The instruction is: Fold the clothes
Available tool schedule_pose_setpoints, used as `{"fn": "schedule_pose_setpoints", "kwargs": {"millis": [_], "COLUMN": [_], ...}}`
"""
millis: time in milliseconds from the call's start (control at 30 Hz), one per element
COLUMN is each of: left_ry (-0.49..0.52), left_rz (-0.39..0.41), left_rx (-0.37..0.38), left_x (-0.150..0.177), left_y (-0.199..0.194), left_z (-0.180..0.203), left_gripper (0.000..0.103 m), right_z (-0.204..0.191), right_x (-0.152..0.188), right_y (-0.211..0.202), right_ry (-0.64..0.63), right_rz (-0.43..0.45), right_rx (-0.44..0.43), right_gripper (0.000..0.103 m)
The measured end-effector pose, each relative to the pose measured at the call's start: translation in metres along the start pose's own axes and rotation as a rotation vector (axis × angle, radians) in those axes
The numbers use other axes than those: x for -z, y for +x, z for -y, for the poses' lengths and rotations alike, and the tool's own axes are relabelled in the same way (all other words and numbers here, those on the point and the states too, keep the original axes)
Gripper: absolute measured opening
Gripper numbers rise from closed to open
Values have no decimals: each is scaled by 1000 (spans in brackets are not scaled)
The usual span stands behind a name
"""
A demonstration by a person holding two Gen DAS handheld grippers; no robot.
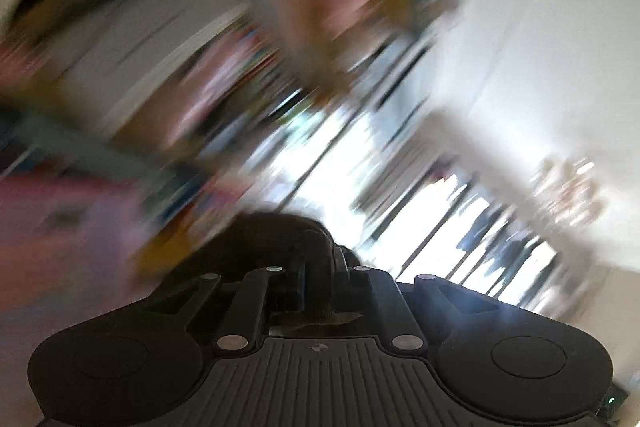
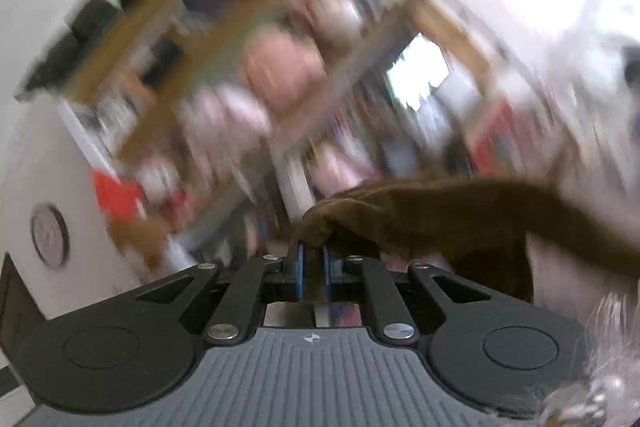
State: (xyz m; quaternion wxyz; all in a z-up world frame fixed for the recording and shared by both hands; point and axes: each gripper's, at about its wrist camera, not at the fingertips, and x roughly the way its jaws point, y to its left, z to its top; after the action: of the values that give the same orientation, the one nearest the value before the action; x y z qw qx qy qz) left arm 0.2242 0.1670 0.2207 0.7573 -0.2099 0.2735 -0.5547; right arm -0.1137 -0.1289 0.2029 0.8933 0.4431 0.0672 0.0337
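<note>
The room behind is smeared by blur in both views: shelves point(image 2: 224, 39) at upper left of the right view, bright windows point(image 1: 400, 195) at the centre of the left view. The brown garment point(image 2: 440, 215) stretches from centre to right edge, bunched in the right gripper point(image 2: 314, 263), whose jaws are pinched narrow on it. The left gripper point(image 1: 316, 263) is likewise clamped on dark cloth point(image 1: 280, 231). This looks like lifting the garment to spread it; next, probably laying it flat. Its lower part and any table are hidden.
</note>
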Motion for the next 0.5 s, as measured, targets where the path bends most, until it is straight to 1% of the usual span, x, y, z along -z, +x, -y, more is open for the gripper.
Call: {"fn": "schedule_pose_setpoints", "kwargs": {"millis": [100,167,200,267,333,400,500], "left_ry": [-138,-200,-229,-260,-281,-291,-217], "left_rz": [-199,-305,-357,-415,-407,-376,-332], "left_rx": [-219,-353,-419,-517,-560,-573,-576], "left_x": [70,113,134,163,172,175,160], "left_y": [-6,-10,-12,-17,-24,-26,-27], "left_z": [-77,-116,-135,-161,-175,-180,-176], "left_gripper": [10,10,10,10,10,10,10], "right_z": [52,88,100,121,125,119,109], "right_x": [78,136,158,199,220,229,239], "right_y": [33,56,64,79,90,102,121], "right_ry": [147,241,277,344,353,331,309], "right_rz": [-247,-407,-466,-572,-624,-642,-668], "right_rx": [143,249,285,346,365,362,338], "right_gripper": [9,9,9,9,9,9,9]}}
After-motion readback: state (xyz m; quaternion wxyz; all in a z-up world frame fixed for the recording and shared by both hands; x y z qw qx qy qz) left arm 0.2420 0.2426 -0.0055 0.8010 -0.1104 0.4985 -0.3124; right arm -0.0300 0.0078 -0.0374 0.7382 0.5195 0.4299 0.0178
